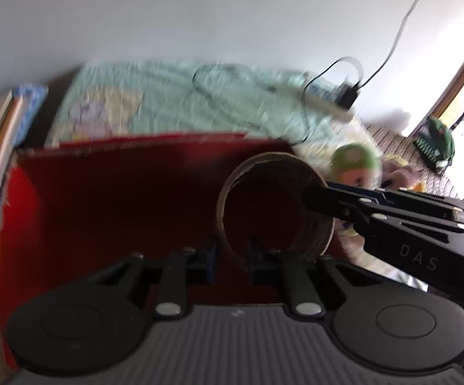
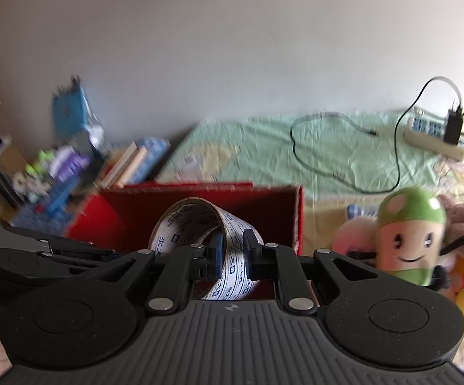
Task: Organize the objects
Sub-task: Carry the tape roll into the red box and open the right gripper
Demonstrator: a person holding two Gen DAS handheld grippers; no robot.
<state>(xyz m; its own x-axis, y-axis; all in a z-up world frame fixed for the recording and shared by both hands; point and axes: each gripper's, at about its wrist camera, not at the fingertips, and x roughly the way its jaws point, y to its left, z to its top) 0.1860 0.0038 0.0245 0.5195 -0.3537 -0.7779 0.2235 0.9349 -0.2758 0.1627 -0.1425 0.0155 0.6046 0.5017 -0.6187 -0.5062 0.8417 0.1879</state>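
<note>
A: Two grippers meet over the red box [image 2: 200, 205], and only one of them carries anything. The right gripper [image 2: 232, 245] is clamped on the wall of the tape roll [image 2: 232, 256], one finger inside the ring and one outside.

B: And where does the roll sit?

A: It hangs tilted above the open box, near its right wall. From the left wrist view the right gripper [image 1: 312, 199] reaches in level from the right, its tips at the roll's [image 1: 273, 205] rim.

B: What about the left gripper [image 1: 232, 256]?

A: It points into the box, just beside the roll, fingers parted and gripping nothing. A green-capped plush toy [image 2: 411, 234] lies on the bedsheet [image 2: 264, 147] right of the box.
</note>
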